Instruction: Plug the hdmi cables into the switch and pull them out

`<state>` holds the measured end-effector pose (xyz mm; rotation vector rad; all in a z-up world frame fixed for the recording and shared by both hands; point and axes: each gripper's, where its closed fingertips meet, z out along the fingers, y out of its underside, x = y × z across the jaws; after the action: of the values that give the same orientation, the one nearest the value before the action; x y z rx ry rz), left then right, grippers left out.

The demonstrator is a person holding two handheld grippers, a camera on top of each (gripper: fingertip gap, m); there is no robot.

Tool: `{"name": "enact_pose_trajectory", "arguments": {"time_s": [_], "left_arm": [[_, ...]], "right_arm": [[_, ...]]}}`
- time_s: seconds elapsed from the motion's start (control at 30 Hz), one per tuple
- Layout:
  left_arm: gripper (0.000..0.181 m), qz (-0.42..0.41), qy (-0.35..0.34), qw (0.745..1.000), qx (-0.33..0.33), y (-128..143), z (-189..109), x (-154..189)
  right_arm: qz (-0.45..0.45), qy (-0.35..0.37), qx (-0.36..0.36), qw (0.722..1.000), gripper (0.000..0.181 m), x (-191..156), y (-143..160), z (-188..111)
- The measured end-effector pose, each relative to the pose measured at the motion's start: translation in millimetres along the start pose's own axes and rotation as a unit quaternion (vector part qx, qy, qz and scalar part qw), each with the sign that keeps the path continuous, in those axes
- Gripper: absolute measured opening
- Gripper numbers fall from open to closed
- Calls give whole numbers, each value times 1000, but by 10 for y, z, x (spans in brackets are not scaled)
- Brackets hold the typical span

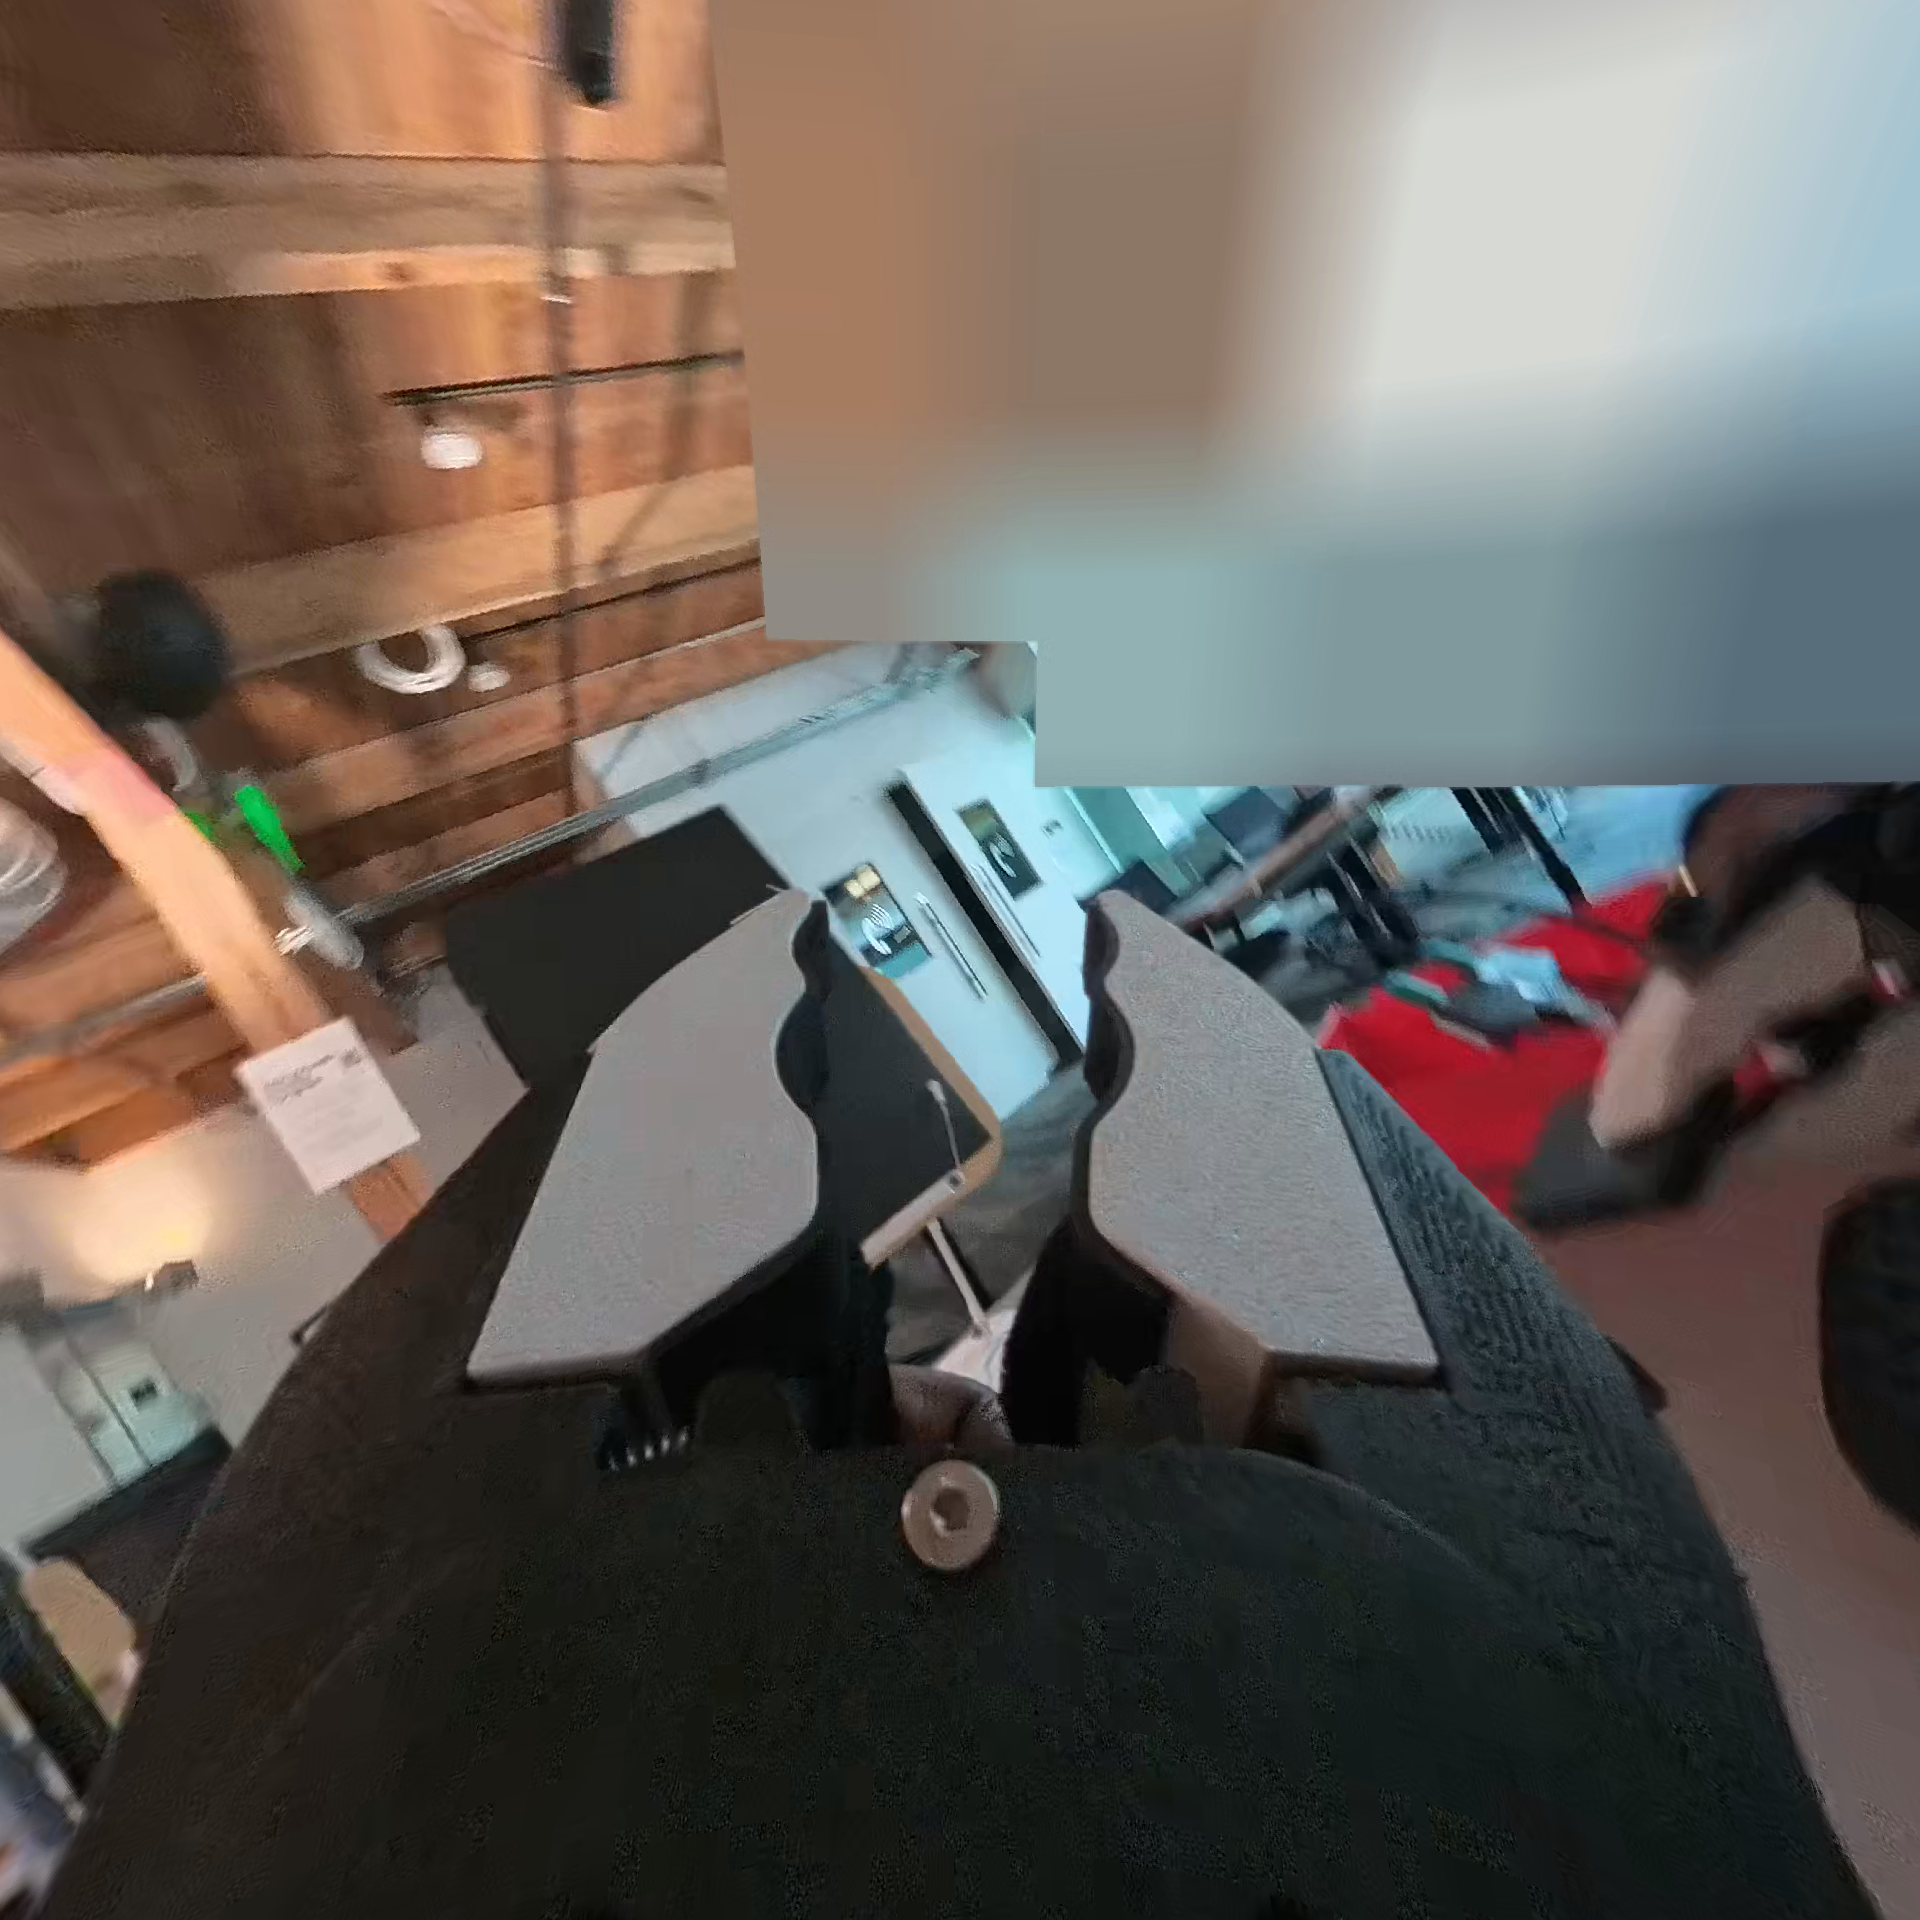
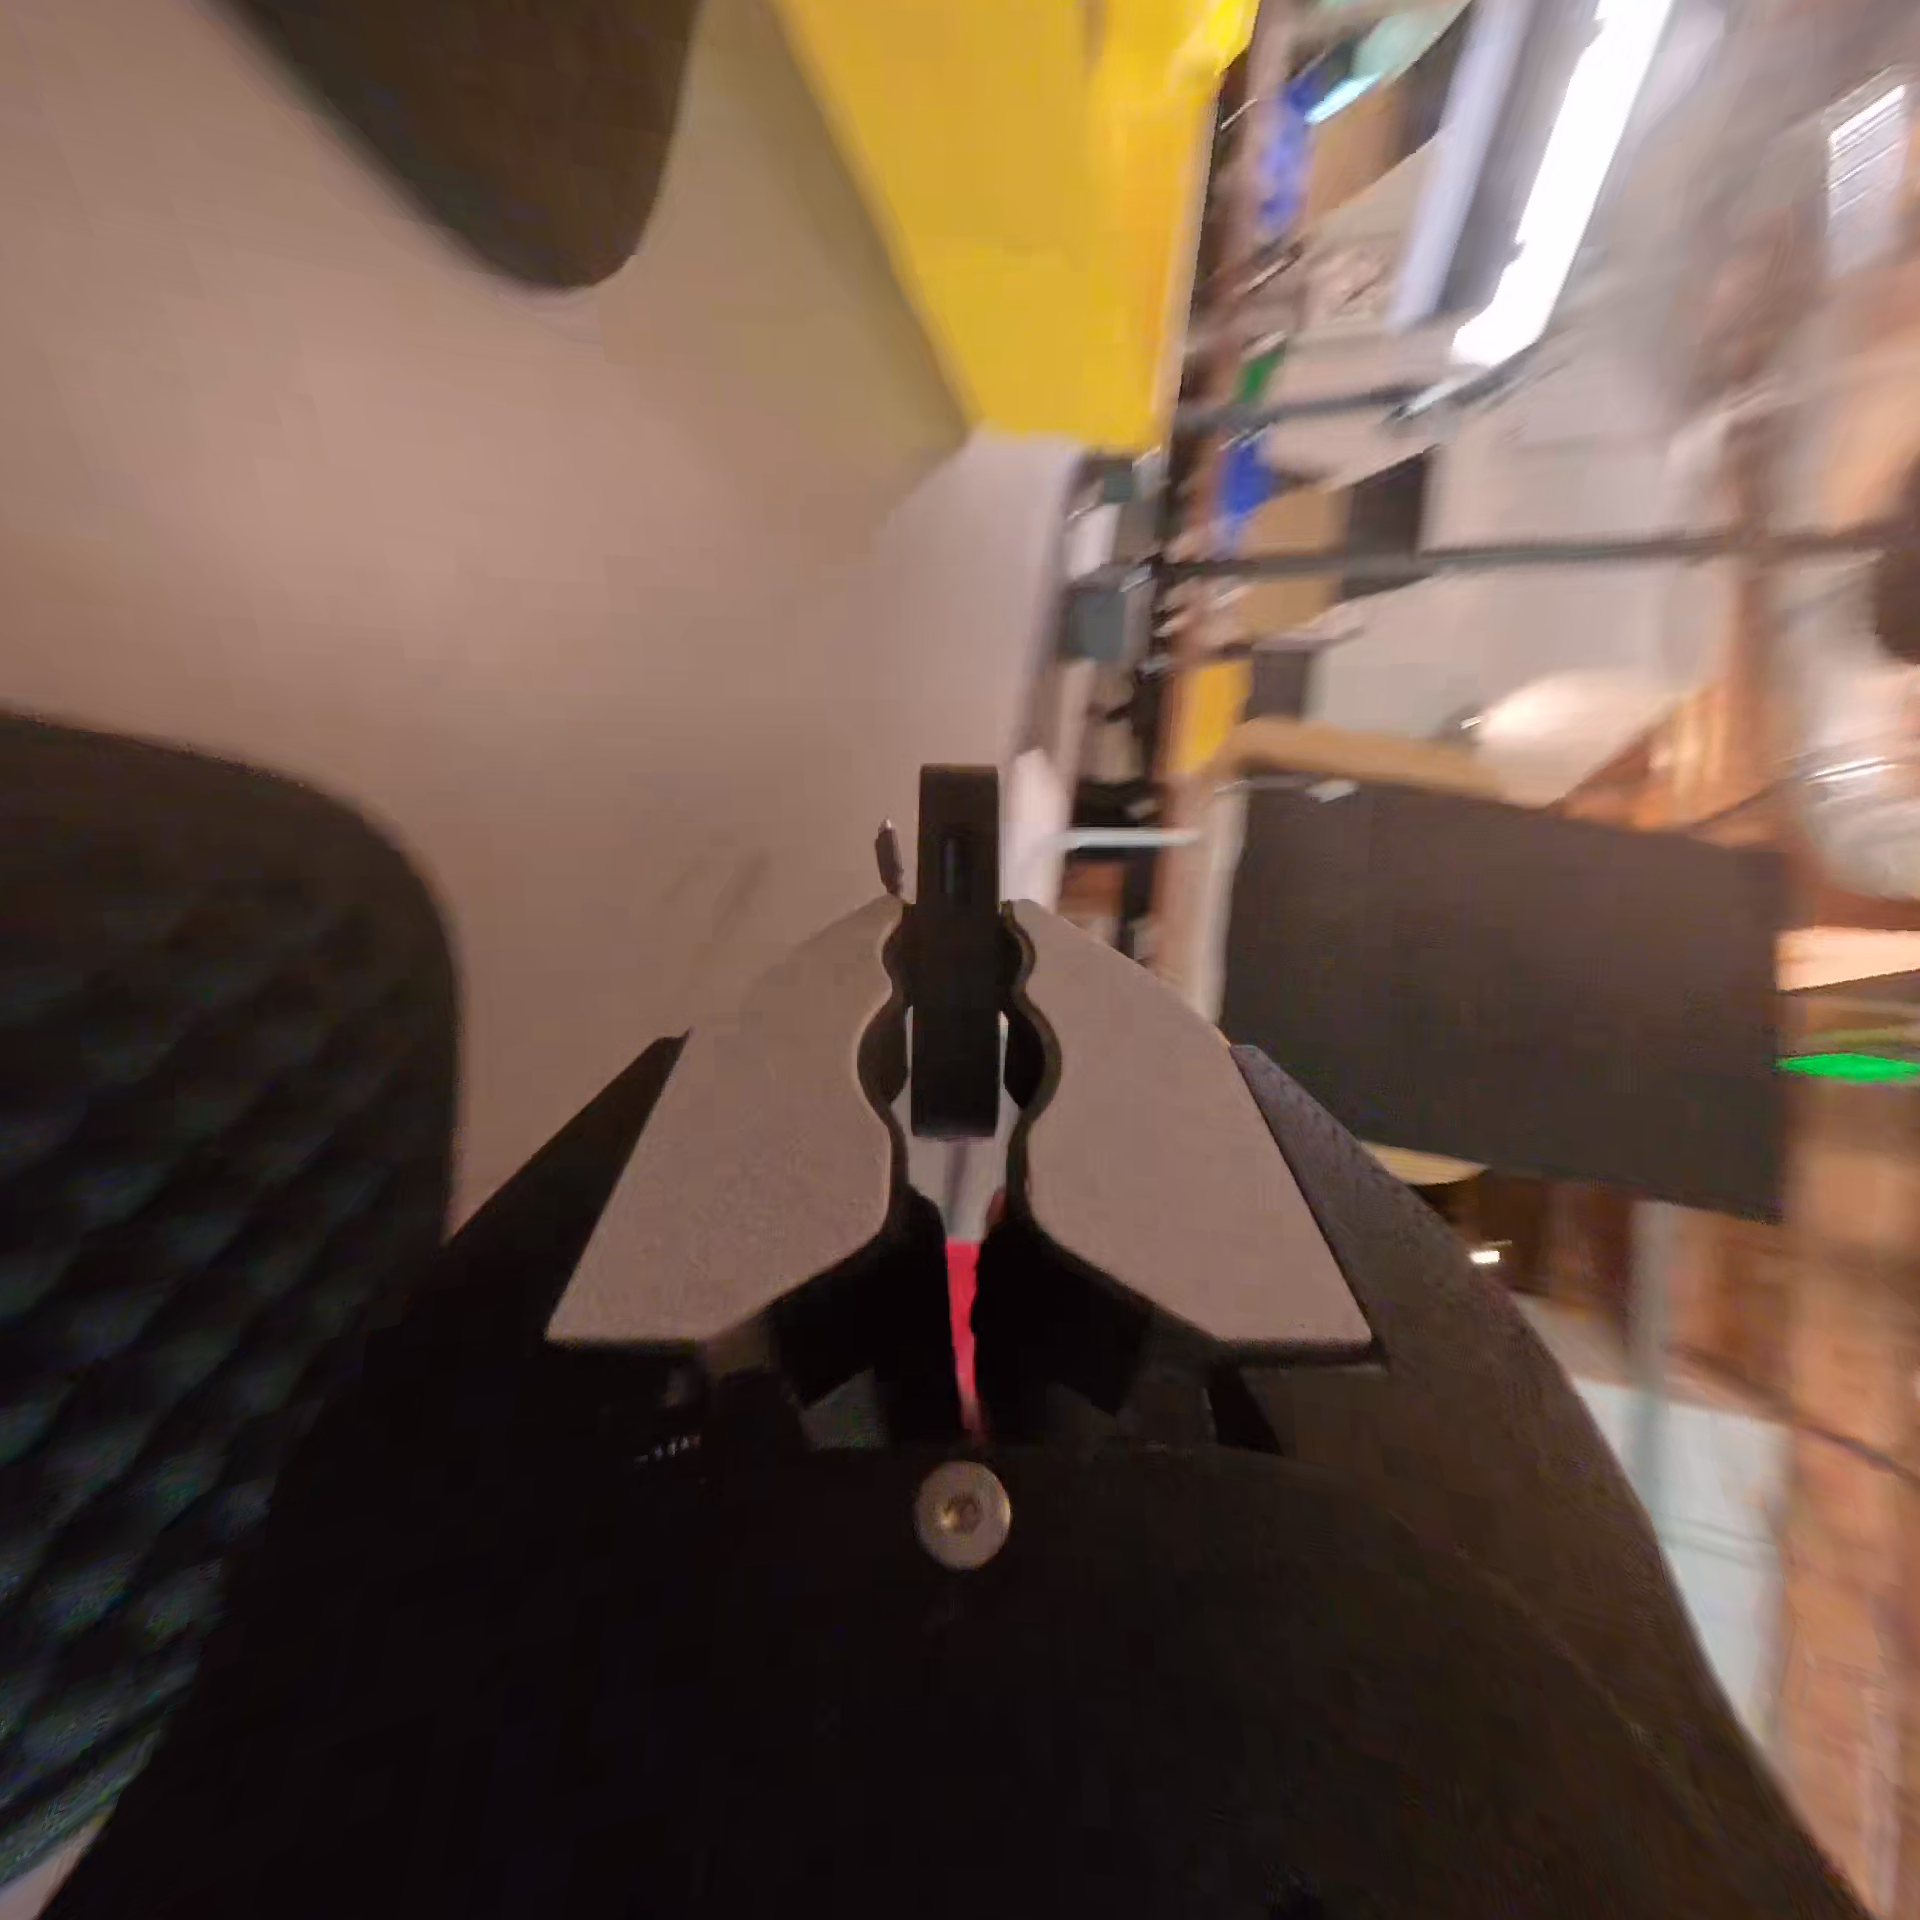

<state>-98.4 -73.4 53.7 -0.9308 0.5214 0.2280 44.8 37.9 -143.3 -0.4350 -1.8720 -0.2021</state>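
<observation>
In the right wrist view my right gripper (image 2: 956,914) is shut on a black HDMI plug (image 2: 958,831). The plug stands upright between the grey fingers (image 2: 1122,1122) and sticks out past their tips. A thin red strip (image 2: 962,1299) shows low in the gap behind it. In the left wrist view my left gripper (image 1: 951,925) is open and empty, its grey fingers (image 1: 675,1164) well apart, pointing out into the room. The switch shows in neither view. Both views are blurred by motion.
The left wrist view shows a wooden wall (image 1: 312,520), a black panel (image 1: 582,935), a white door (image 1: 977,894) and a red heap (image 1: 1475,1070) at right. The right wrist view shows a beige surface (image 2: 468,571), a yellow box (image 2: 1018,208), black mesh (image 2: 187,1091) and a black panel (image 2: 1486,987).
</observation>
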Motion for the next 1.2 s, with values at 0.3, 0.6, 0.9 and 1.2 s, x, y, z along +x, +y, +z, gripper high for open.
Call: {"name": "enact_pose_trajectory", "arguments": {"time_s": [0.3, 0.6, 0.9, 1.2], "left_arm": [[39, -84, -158, 982, -61, 126, -952, -1130], [60, -53, -91, 905, -413, 1307, -1555, -1026], [60, -159, -135, 754, -623, 2330, -2005, -1042], [46, -138, -186, 628, -743, 3118, -2371, -1121]], "right_arm": [[170, -286, -65, 941, 17, -896, 309, 179], [316, -396, -58, 860, 48, -1037, 230, -158], [315, -279, 68, 905, 57, -477, 115, -373], [273, -216, 110, 931, 54, -250, -67, -590]]}}
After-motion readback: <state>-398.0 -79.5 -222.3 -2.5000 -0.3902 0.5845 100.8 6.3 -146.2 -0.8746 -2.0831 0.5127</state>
